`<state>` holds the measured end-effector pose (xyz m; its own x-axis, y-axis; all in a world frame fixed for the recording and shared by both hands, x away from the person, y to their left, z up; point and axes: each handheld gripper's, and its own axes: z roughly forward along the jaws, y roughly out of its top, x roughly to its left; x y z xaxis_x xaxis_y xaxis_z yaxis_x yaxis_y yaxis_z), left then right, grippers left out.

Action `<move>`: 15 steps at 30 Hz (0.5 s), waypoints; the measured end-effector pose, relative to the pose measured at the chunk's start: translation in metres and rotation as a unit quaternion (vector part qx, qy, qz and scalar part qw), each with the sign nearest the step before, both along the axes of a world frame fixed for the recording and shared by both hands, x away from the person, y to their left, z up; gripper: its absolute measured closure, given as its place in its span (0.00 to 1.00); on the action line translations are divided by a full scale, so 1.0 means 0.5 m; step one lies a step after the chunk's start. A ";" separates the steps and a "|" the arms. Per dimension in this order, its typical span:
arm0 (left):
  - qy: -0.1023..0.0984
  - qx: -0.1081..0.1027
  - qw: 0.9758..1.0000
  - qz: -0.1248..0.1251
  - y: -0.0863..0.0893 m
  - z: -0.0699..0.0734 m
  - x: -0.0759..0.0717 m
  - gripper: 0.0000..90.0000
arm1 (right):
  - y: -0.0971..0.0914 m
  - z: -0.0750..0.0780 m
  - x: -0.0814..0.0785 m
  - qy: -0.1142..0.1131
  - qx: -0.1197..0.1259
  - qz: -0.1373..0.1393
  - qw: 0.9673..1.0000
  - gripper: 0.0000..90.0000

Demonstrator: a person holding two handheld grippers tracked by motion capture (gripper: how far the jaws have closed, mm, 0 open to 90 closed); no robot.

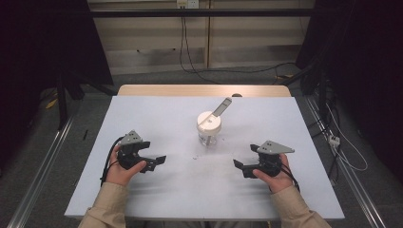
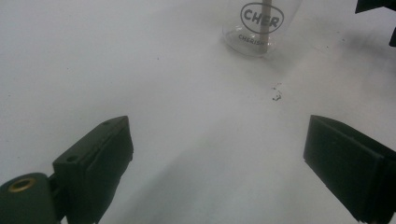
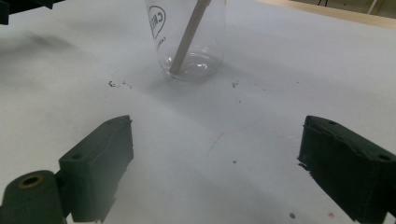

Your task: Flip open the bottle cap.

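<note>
1. Left hand-held gripper [image 1: 159,160] rests low near the table's [image 1: 157,114] front edge, jaws spread wide with nothing between them.
2. Right hand-held gripper [image 1: 239,165] mirrors it on the other side, jaws likewise wide apart and empty, both aimed inward, probably set to approach.
3. Between and beyond them stands the glass jar [image 1: 208,128], upright, white-lidded, a stick [image 1: 221,107] leaning out of it.
4. Bare table surrounds the jar on every side; the far edge lies well behind it.
</note>
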<state>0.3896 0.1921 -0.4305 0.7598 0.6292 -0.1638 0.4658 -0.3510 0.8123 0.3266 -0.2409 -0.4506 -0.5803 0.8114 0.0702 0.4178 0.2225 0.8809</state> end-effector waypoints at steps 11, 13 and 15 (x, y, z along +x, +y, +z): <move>0.002 0.006 1.000 0.010 0.027 -0.007 -0.008 0.09 | -0.012 0.000 -0.006 -0.001 -0.001 -0.005 1.000 0.11; 0.003 0.008 1.000 0.011 0.032 -0.008 -0.010 0.09 | -0.014 0.000 -0.006 -0.001 -0.002 -0.006 1.000 0.11; 0.002 0.009 1.000 0.012 0.036 -0.009 -0.011 0.09 | -0.014 0.000 -0.006 -0.001 -0.003 -0.006 1.000 0.11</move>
<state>0.3839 0.2100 -0.4350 0.7443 0.6497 -0.1548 0.4766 -0.3544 0.8045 0.3234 -0.2482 -0.4506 -0.5704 0.8188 0.0642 0.4187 0.2226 0.8804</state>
